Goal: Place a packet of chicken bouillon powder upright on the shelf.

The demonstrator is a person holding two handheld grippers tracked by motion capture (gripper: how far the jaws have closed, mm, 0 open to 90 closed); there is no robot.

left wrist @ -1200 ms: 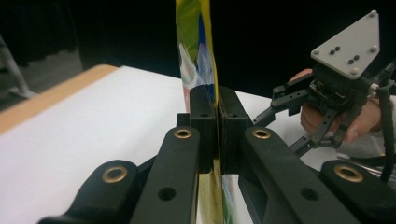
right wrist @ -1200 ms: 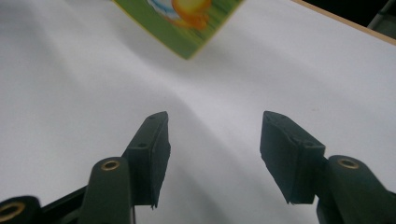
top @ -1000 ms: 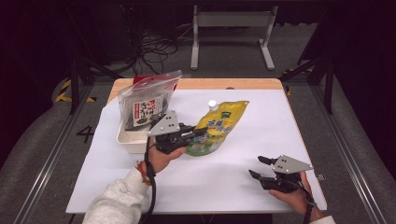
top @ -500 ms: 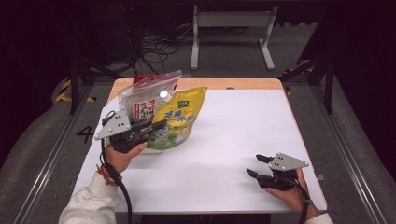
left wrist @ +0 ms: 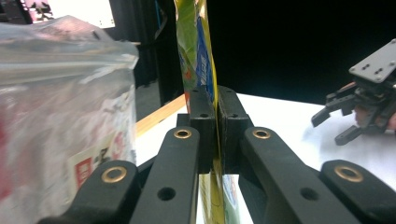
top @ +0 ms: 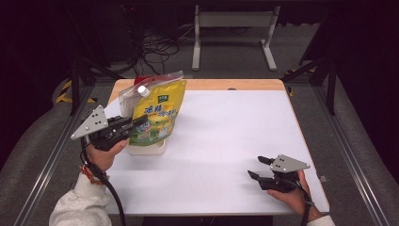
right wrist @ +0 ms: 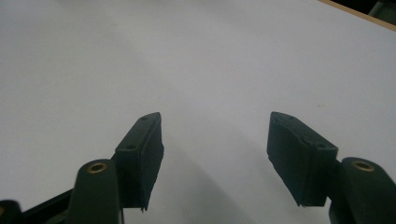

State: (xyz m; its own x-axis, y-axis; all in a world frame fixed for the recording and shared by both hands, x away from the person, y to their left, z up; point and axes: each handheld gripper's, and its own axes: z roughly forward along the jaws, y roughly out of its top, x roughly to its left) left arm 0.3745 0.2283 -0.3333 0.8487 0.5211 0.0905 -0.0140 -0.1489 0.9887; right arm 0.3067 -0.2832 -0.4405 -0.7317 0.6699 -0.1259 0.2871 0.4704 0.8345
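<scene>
**Pouch held upright over the tub**

Pouch point(top: 157, 117), yellow-green with a white cap at its top corner, hangs upright at the left rear of the table point(top: 226, 141), just above a white tub point(top: 147, 148). The left gripper point(top: 136, 123) has it pinched by one side edge; in the left gripper view the two black jaws are pressed flat together with only the thin film of the pouch point(left wrist: 201, 56) between them. Gripping at the edge seam probably lets the soft body hang straight, which suits lowering it into the tub on end.

A clear bag point(top: 141, 84) with red print already stands in the tub, right behind the pouch, so the pouch looks meant to slot in alongside it.

The right gripper point(top: 259, 168) rests low at the near right of the table, well apart from everything, jaws spread wide with nothing between them. It seems parked out of the way.

Count: one pouch, one clear bag, one tub, two grippers.
</scene>
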